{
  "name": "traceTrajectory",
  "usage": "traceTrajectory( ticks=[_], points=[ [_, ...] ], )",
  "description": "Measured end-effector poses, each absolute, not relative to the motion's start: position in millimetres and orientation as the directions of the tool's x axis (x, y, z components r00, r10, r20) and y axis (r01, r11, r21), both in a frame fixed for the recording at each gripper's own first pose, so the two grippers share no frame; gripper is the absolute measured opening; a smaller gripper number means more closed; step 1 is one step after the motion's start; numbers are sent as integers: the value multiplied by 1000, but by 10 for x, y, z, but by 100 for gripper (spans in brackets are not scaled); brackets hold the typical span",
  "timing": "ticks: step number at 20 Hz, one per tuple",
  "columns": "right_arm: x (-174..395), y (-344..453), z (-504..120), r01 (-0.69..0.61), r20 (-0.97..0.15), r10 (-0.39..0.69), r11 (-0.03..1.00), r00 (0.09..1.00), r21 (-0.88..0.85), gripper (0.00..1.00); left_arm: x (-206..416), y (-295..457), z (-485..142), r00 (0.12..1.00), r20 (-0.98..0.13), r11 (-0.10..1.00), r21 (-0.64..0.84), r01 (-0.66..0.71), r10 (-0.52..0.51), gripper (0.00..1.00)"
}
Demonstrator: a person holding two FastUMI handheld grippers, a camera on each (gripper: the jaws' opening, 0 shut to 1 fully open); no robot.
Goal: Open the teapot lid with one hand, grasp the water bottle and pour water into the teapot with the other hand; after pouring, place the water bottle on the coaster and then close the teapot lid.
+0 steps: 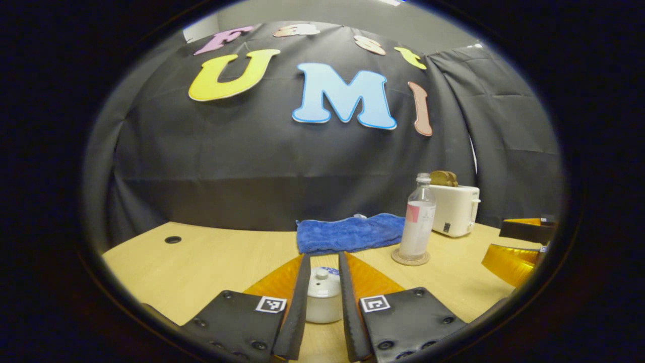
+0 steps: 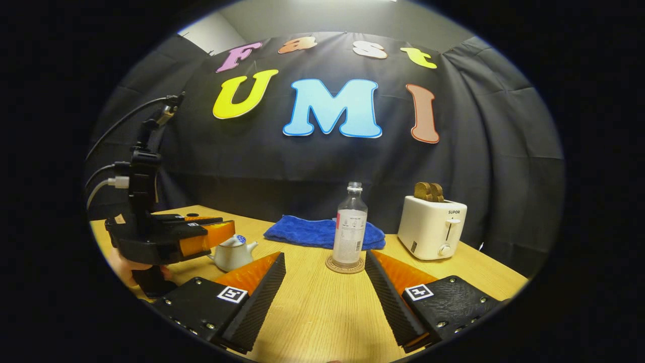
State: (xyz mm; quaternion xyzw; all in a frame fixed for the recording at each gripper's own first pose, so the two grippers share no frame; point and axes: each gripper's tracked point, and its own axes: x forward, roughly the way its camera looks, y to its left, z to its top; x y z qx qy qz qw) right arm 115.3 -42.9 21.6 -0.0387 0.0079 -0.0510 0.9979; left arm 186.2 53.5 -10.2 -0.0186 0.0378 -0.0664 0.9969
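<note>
a wooden table (image 2: 322, 312) in front of a black cloth wall. the right gripper (image 2: 325, 267) hangs low over the table, jaws wide apart. just beyond them a clear bottle (image 2: 349, 227) stands upright on a round coaster (image 2: 344, 265). behind it lies a blue towel (image 2: 307, 231); to the right sits a white toaster (image 2: 431, 227) with toast in it. at left, the left gripper (image 2: 221, 233) reaches over a white teapot (image 2: 232, 253), with a hand (image 2: 128, 269) under it.

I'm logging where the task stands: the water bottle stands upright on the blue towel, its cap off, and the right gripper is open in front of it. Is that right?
One detail is wrong: the water bottle stands on the round coaster, not the blue towel, which lies behind it, as the right gripper view shows. The rest holds: upright, uncapped, the right gripper open before it.
</note>
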Motion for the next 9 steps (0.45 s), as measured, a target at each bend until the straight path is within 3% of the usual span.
traceTrajectory(
  ticks=[1,9],
  points=[
    [1130,-398,240,96,-2,-97,992,995,-78,98,1769,563,-74,990,-61,992,-28,124,-125,40],
    [773,-191,85,67,1,-67,991,998,-114,98,1046,503,-49,993,-27,994,0,112,-112,69]
  ],
)
